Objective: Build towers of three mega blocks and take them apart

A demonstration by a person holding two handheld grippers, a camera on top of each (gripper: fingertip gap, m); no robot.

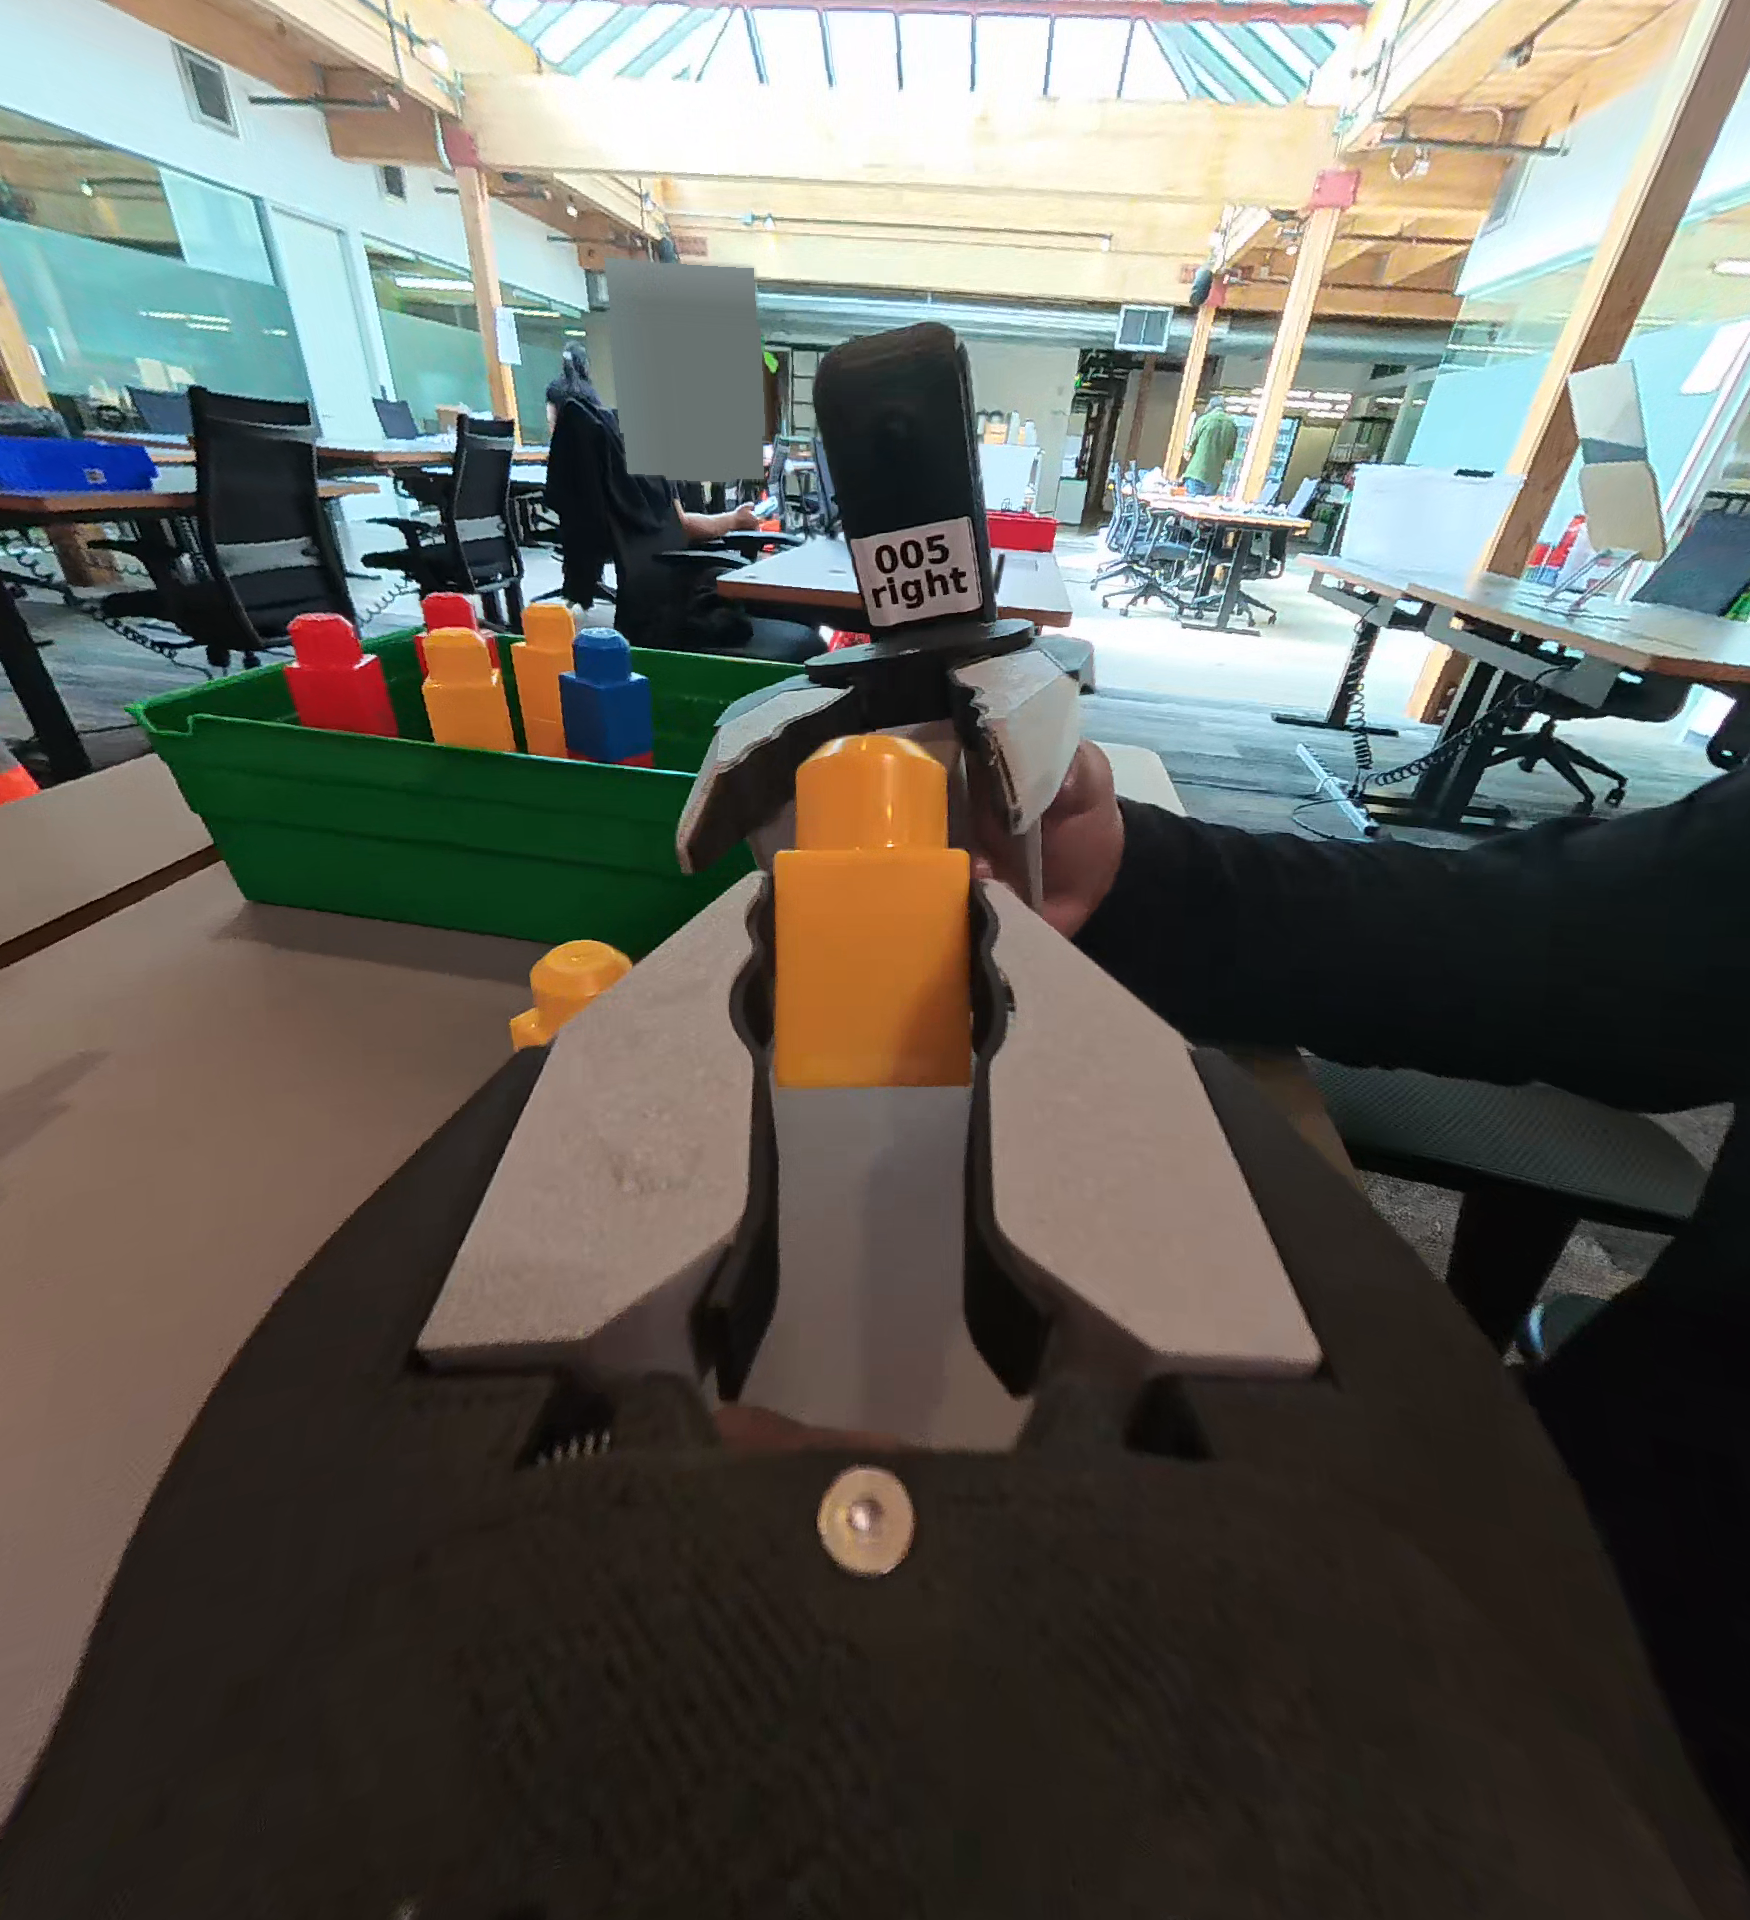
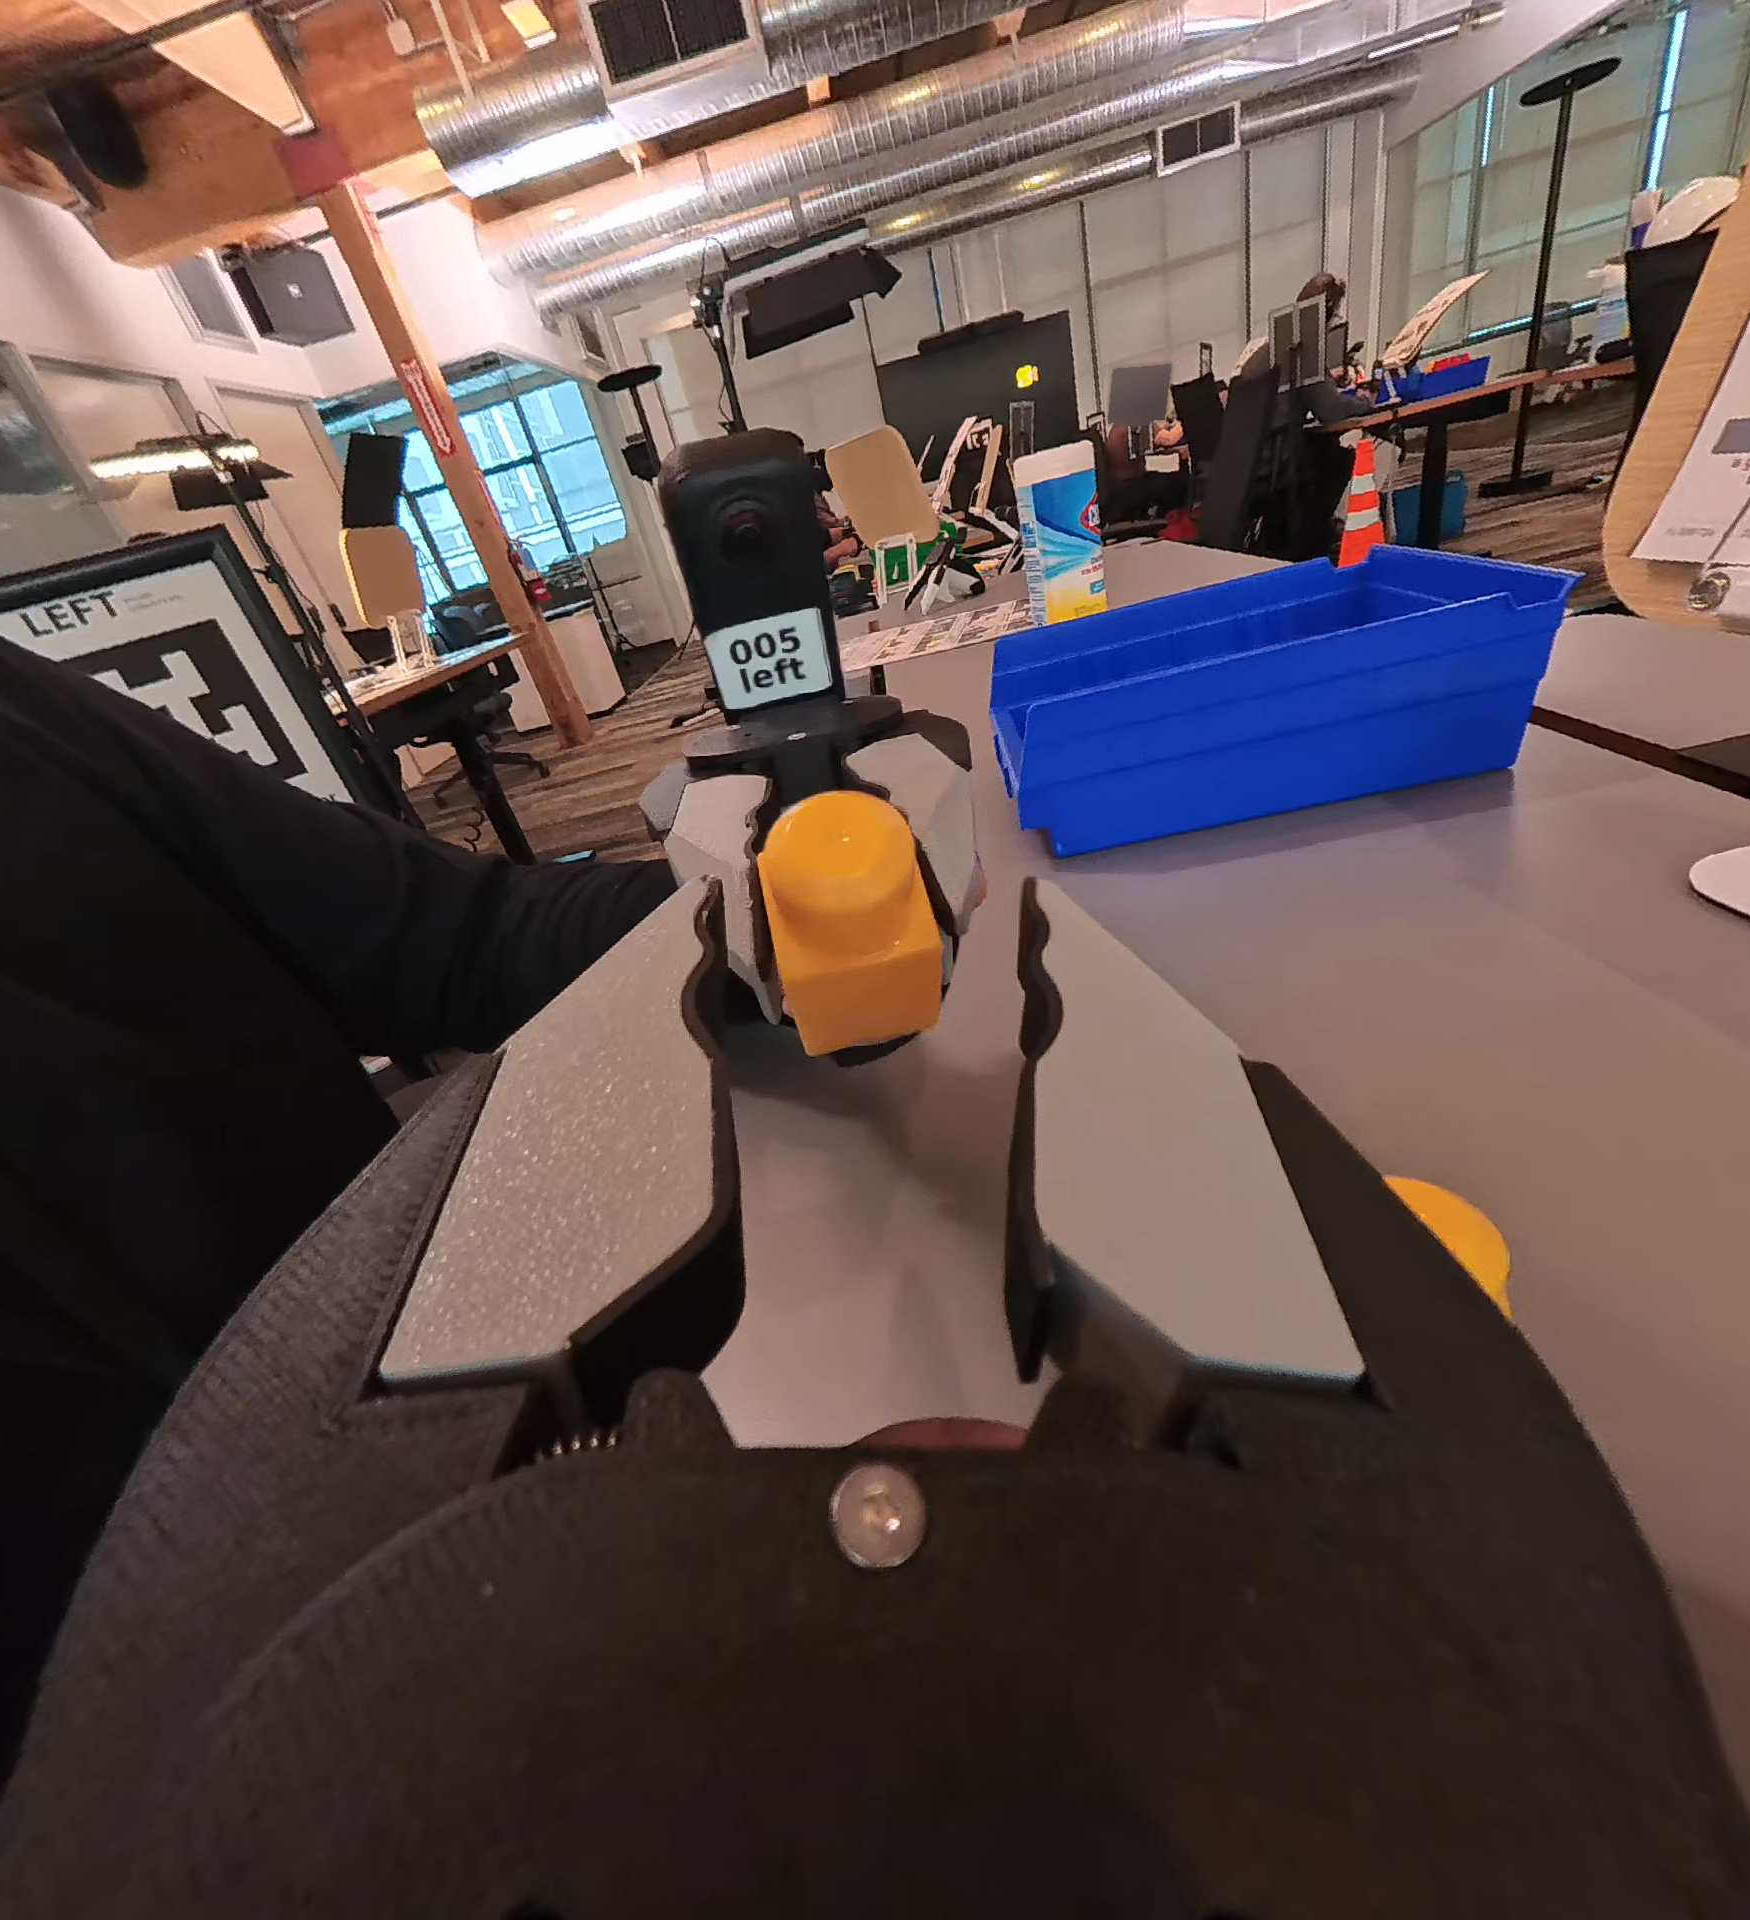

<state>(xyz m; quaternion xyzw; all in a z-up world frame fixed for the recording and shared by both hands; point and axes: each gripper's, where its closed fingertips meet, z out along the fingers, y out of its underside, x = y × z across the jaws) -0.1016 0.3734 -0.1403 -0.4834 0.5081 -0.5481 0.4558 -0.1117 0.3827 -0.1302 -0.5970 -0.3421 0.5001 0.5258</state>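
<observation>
My left gripper (image 1: 873, 935) is shut on a yellow mega block (image 1: 871, 935), both pads pressed on its sides, stud up. It holds the block above the grey table (image 1: 175, 1143). My right gripper (image 2: 869, 966) is open and holds nothing. It faces the left gripper (image 2: 840, 862) closely, and its fingers do not touch the held block (image 2: 850, 935). In the left wrist view the right gripper (image 1: 886, 748) stands spread just behind the block's stud. A second yellow block (image 1: 570, 987) lies on the table beside my left gripper; it also shows in the right wrist view (image 2: 1453, 1247).
A green bin (image 1: 414, 821) at the back left holds several red, yellow and blue blocks standing upright. A blue bin (image 2: 1266, 727) sits on the table to the right. A wipes canister (image 2: 1058, 540) stands behind it. A dark sleeve (image 1: 1422, 935) reaches in from the right. My two grippers' fingertips are within a few centimetres of each other.
</observation>
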